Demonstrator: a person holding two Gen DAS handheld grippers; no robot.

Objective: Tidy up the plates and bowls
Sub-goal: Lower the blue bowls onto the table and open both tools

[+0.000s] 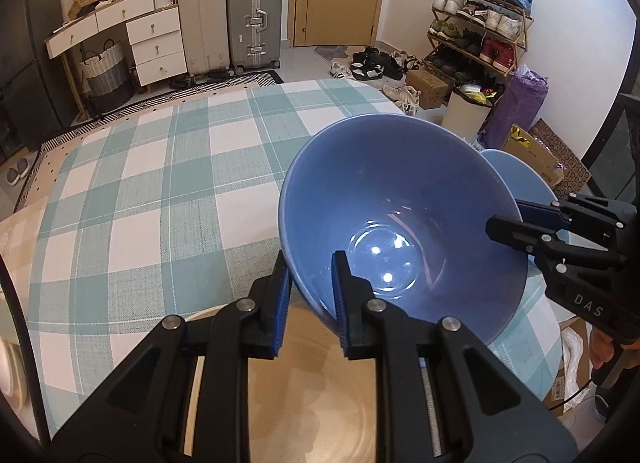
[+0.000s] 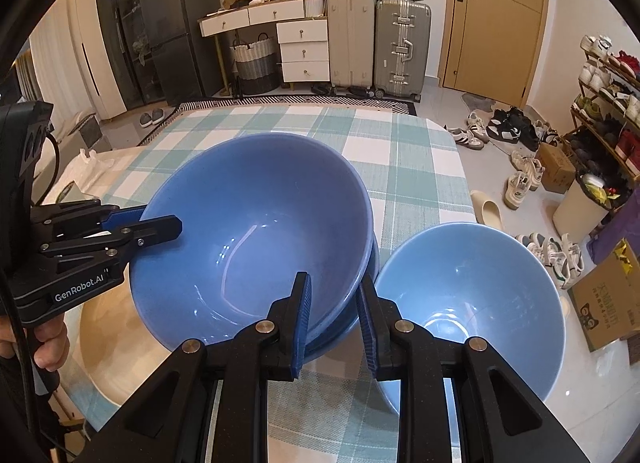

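While the big blue bowl point(image 2: 256, 239) sits nested in another on the checked surface point(image 2: 416, 167), left claw point(image 1: 310, 295) & right claw point(image 2: 334, 319) each pinch its rim, opp. sides. Smaller blue bowl point(image 2: 476, 299) just right; beige plate point(image 2: 104, 339) near left.

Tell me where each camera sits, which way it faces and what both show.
Left wrist: rides the left gripper, looking down over the checked tablecloth; jaws clamp the big blue bowl; right gripper and a hand show.
Right wrist: rides the right gripper, facing the same way; its jaws straddle that bowl's rim, a smaller blue bowl beside; left gripper shows.
Shared: both bowls, both grippers, the grey suitcase.
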